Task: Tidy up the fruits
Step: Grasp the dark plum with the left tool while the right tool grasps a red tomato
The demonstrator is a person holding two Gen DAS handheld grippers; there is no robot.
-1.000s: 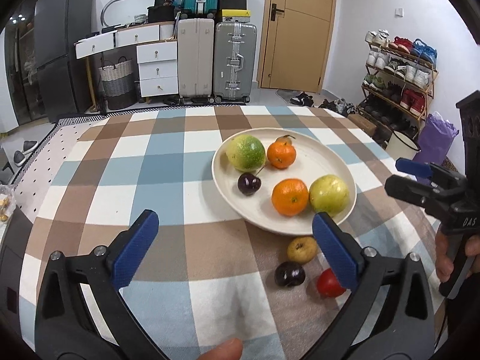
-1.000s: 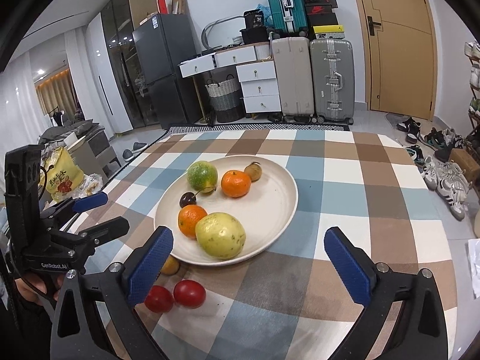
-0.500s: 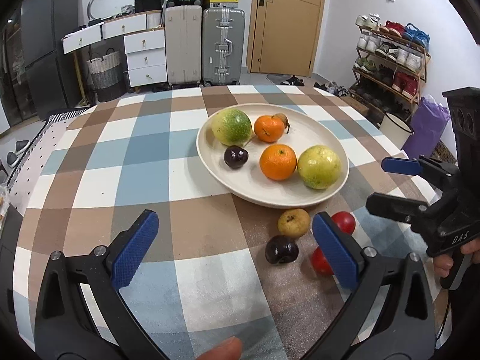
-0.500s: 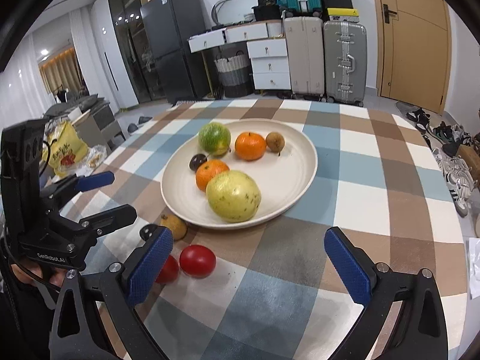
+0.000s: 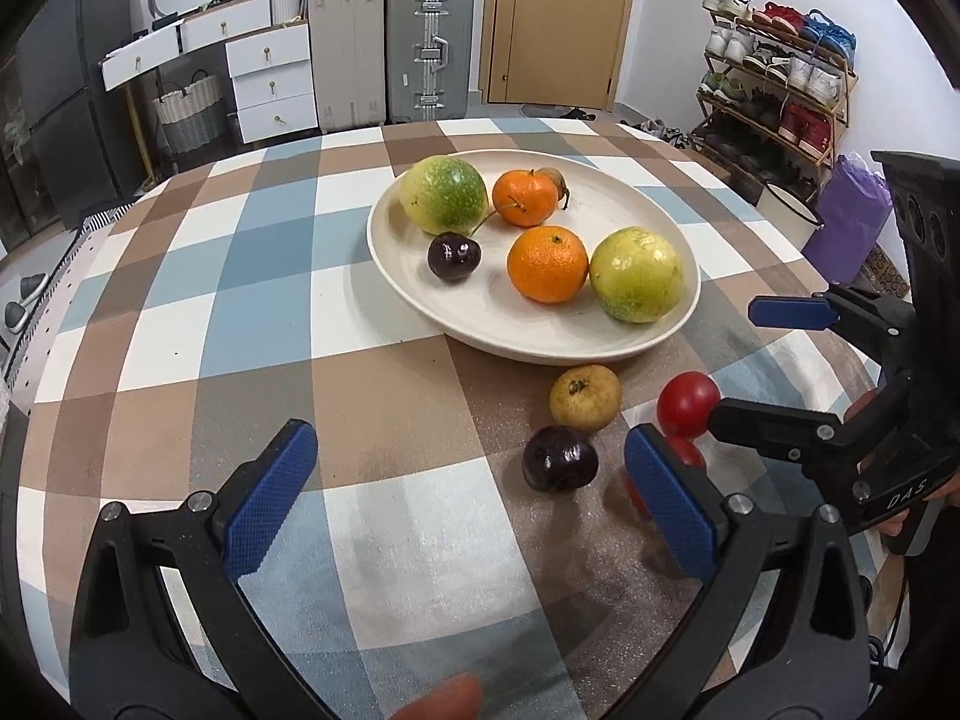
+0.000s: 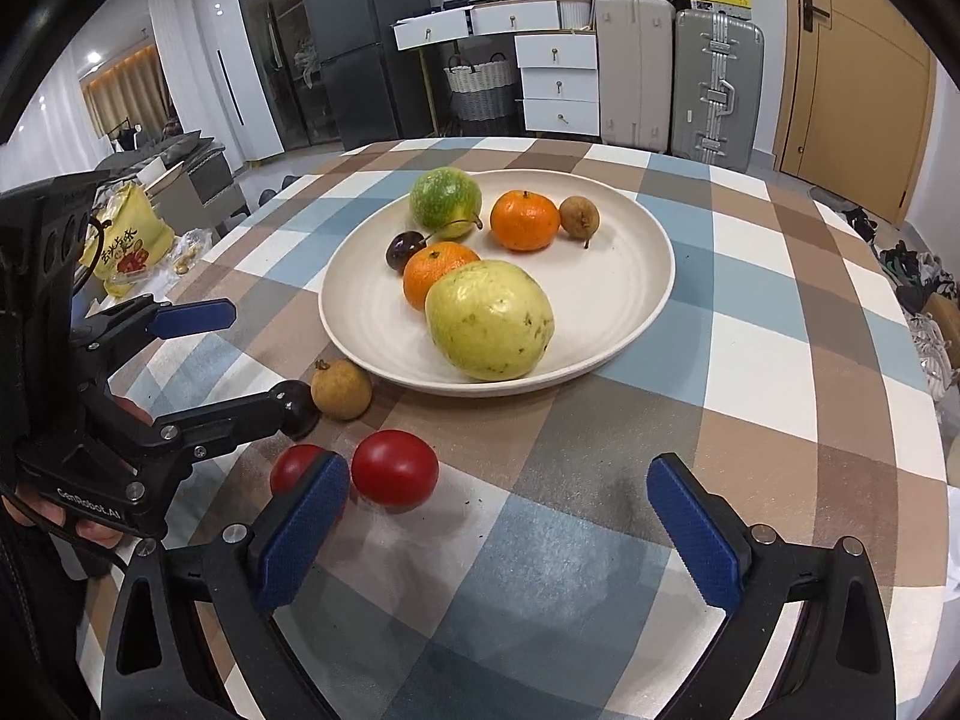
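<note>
A cream plate (image 5: 420, 312) on the checked tablecloth holds a green fruit (image 5: 443, 195), two oranges (image 5: 546, 264), a yellow-green guava (image 5: 636, 282), a stemmed dark cherry (image 5: 453, 256) and a small brown fruit (image 6: 579, 215). In front of the plate lie a small yellow-brown fruit (image 5: 585, 398), a dark cherry (image 5: 559, 459) and two red tomatoes (image 6: 394, 468). My left gripper (image 5: 468, 435) is open, the loose cherry just ahead between its fingers. My right gripper (image 6: 497, 468) is open above the cloth, one tomato beside its left finger, the second tomato (image 6: 297, 468) partly hidden behind it.
A shoe rack (image 5: 774, 90) and purple bag (image 5: 852, 216) stand right of the table. Suitcases (image 5: 429, 48), white drawers (image 5: 270, 78) and a door (image 5: 558, 18) line the back wall. A yellow bag (image 6: 123, 246) lies past the table's left edge.
Both grippers have come lower and closer to the loose fruits in front of the plate, which look larger now. Both stay open. No fruit has moved.
</note>
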